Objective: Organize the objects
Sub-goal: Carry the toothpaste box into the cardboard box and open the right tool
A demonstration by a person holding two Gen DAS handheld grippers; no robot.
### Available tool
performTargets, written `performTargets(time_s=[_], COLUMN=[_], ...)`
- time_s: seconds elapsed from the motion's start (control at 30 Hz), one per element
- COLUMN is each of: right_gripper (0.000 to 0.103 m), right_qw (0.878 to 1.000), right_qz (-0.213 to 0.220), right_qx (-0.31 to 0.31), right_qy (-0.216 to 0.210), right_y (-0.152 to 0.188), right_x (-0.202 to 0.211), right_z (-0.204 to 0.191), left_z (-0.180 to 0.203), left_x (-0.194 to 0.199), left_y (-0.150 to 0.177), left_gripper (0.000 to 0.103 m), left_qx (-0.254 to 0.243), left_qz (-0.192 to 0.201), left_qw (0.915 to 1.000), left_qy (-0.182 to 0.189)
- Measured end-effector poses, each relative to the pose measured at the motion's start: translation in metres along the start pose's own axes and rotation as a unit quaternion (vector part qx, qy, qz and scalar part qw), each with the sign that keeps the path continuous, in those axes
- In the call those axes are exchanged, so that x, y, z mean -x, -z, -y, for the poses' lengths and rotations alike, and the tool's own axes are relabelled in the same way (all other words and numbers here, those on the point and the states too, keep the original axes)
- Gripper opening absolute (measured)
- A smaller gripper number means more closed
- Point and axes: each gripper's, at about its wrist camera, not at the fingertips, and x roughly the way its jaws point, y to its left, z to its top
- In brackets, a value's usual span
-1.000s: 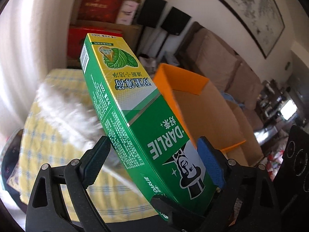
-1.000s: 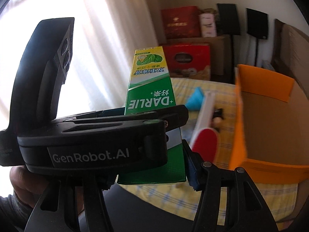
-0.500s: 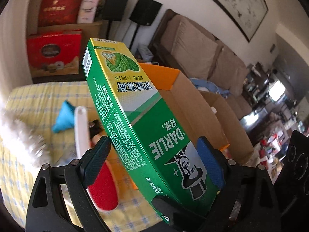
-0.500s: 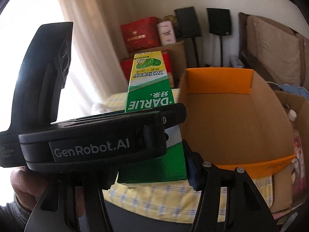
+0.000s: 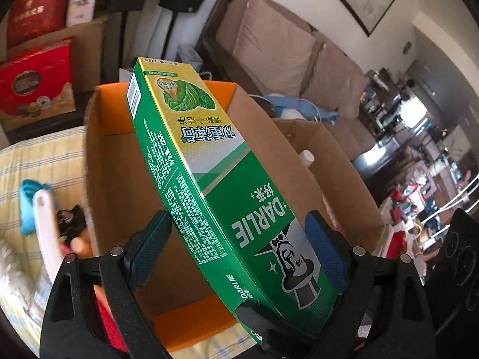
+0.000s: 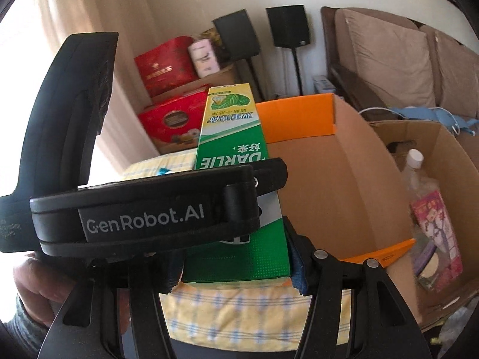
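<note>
The green and yellow DARLIE toothpaste box (image 5: 215, 185) is up in the air, tilted, its leaf-printed end pointing away and hanging above the open cardboard box (image 5: 119, 161) with the orange flaps. The left gripper (image 5: 236, 257) has its jaws spread wide around the carton's near end — both blue pads sit against its sides, the left one on the narrow printed face, the right one beside the top-hat figure, so the carton looks clamped across its width. From the right wrist view, the right gripper (image 6: 236, 266) has the same carton (image 6: 230, 137) wedged between its pads at the bottom edge, jaws about half open and closed onto it; the left gripper's black body (image 6: 143, 209) crosses in front, and a hand (image 6: 42, 281) holds it at the lower left. Left of the cardboard box, on the yellow checked surface (image 5: 42, 161), lie a white-handled brush (image 5: 45, 221) and something turquoise (image 5: 30, 197), both blurred. To the right stands a 2nd brown carton (image 6: 443, 155) with a clear bottle (image 6: 416, 176) inside, and a tan sofa (image 5: 284, 48) sits far back.
</note>
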Motion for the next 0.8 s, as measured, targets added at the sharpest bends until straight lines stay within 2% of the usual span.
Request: performTargets(time_s=[0.13, 0.27, 0.43, 0.63, 0.8], right_gripper=[0.058, 0.057, 0.057, 0.057, 0.057], right_qw=[1.000, 0.999, 0.997, 0.995, 0.991], right_qz=[-0.003, -0.005, -0.023, -0.036, -0.044], right_qx=[-0.014, -0.024, -0.030, -0.019, -0.002], right_qy=[0.012, 0.033, 0.064, 0.095, 0.123], right_y=[-0.008, -0.012, -0.018, -0.023, -0.023], right_x=[-0.004, -0.008, -0.020, -0.035, -0.049], right_z=[0.022, 0.043, 0.065, 0.073, 0.074], left_z=[0.007, 0.004, -0.010, -0.022, -0.028], left_x=[-0.021, -0.032, -0.043, -0.018, 0.012], left_y=[-0.013, -0.019, -0.019, -0.007, 0.005], left_gripper=[0.089, 0.090, 0.090, 0.090, 0.090], left_qx=[-0.007, -0.010, 0.018, 0.024, 0.010], left_qz=[-0.021, -0.016, -0.034, -0.017, -0.002], left_qw=[0.9998, 0.9998, 0.9992, 0.9995, 0.9994], left_qy=[0.003, -0.009, -0.001, -0.007, -0.034])
